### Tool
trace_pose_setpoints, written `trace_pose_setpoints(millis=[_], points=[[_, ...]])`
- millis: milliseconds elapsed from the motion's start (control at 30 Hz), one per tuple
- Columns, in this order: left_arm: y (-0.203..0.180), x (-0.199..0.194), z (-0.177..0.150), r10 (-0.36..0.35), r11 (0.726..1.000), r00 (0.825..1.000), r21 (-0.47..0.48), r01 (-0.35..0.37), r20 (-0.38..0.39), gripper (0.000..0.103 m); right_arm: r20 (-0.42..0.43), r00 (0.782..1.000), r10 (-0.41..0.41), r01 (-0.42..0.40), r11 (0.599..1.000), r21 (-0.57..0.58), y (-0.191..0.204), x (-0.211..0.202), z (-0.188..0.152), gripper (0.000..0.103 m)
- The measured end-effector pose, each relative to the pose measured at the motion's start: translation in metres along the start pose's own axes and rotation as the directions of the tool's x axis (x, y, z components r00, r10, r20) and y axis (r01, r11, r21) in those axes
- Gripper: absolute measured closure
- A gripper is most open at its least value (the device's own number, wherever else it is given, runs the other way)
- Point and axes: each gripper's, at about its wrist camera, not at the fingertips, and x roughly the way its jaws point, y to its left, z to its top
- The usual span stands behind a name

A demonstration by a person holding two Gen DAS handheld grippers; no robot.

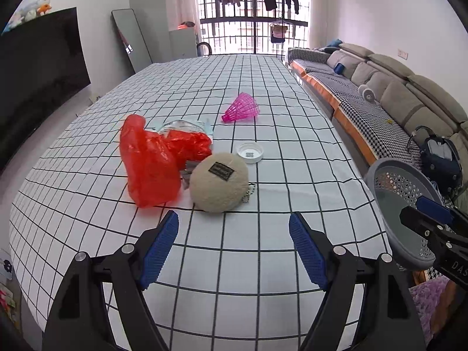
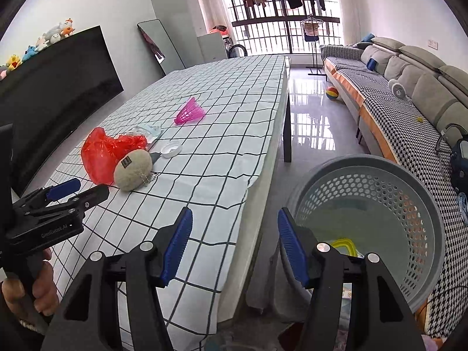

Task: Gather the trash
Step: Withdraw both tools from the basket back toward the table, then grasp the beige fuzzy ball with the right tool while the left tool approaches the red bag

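On the checked tablecloth (image 1: 263, 263) lie a red plastic bag (image 1: 149, 161), a crumpled clear wrapper (image 1: 181, 125), a beige plush ball with a bead chain (image 1: 219, 181), a white lid (image 1: 249, 152) and a pink shuttlecock (image 1: 241, 108). My left gripper (image 1: 234, 225) is open and empty, just short of the plush ball. My right gripper (image 2: 234, 219) is open and empty too, over the table's right edge beside the grey perforated basket (image 2: 380, 169). A yellow item (image 2: 345, 245) lies in the basket. The same red bag (image 2: 99, 155) and plush ball (image 2: 133, 169) show at the left in the right wrist view.
A grey sofa (image 1: 409, 93) with a houndstooth cover runs along the right, with a dark bag (image 1: 441, 158) on it. A black TV (image 1: 38, 70) stands on the left. A person's hand (image 2: 38, 286) holds the left gripper (image 2: 84, 190). A ball (image 2: 332, 92) lies on the glossy floor.
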Motion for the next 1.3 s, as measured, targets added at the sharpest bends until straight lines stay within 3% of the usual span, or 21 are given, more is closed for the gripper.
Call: trace_pose_setpoints(millis=[433, 1067, 1300], points=[[0.044, -0.007, -0.001, 0.009, 0.999, 1.0, -0.053, -0.008, 0.029, 0.026, 0.022, 0.999, 0.026, -0.024, 0.997, -0.071, 0.05, 0.008, 0.02, 0.043], [0.12, 0.005, -0.012, 0.081, 0.991, 0.997, -0.109, -0.08, 0.01, 0.024, -0.088, 0.991, 0.105, -0.12, 0.974, -0.194, 0.132, 0.07, 0.032, 0.042], [0.143, 0.019, -0.013, 0.098, 0.983, 0.995, -0.157, -0.099, -0.009, 0.024, -0.126, 0.985, 0.119, -0.147, 0.96, -0.24, 0.156, 0.095, 0.038, 0.033]])
